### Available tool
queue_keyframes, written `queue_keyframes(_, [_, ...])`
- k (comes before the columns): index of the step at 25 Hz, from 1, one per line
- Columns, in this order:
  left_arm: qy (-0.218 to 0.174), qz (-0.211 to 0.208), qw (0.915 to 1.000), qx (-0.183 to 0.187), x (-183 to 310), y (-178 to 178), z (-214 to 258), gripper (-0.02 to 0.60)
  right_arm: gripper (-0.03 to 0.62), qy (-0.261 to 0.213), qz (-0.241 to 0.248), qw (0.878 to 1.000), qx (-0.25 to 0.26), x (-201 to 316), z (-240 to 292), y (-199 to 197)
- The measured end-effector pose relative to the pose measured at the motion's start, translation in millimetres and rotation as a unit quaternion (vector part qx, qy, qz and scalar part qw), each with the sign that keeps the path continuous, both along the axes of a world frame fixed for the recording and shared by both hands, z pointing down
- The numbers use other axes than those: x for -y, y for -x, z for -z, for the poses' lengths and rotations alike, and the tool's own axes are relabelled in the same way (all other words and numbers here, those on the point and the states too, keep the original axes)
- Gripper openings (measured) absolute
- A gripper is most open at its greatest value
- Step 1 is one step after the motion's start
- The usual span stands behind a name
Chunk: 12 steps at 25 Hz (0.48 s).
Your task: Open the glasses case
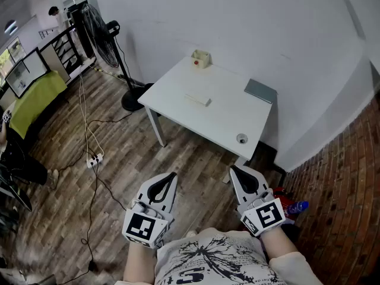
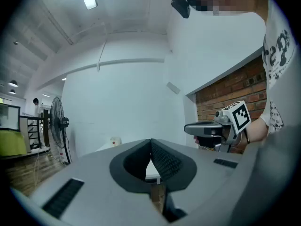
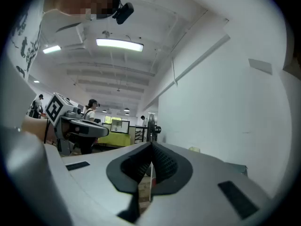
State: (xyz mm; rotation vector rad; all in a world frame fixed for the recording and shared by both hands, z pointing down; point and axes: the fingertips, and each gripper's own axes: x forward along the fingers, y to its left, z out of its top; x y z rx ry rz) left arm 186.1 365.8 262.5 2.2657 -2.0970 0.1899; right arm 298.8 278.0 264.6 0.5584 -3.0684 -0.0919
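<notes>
A white table [image 1: 178, 88] stands some way ahead of me. A grey-green flat case [image 1: 260, 91] lies at its far right edge, and a pale flat bar [image 1: 197, 100] lies near its middle. Both grippers are held close to my body, well short of the table and above the wooden floor. The jaws of my left gripper [image 1: 172, 175] [image 2: 151, 141] are shut with nothing between them. My right gripper [image 1: 234, 170] [image 3: 151, 145] is shut and empty as well. Each gripper shows in the other's view, the right gripper [image 2: 188, 128] and the left gripper [image 3: 107, 132], both level.
A small cream holder [image 1: 200, 58] with a red piece sits at the table's back edge, and a small round cup [image 1: 241, 138] near its front right corner. A standing fan [image 1: 107, 40] and a power strip [image 1: 94, 159] with cables are to the left. A bottle [image 1: 295, 208] lies by the brick wall.
</notes>
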Motion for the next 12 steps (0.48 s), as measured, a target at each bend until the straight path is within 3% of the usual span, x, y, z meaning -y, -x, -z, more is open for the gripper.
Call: queue_keyframes(12, [0.000,0.000,1.0000,-0.006,-8.4,30.4,-8.8,0.014,0.012,-0.003,-0.006,1.000,-0.007,-13.0,-7.3,30.8])
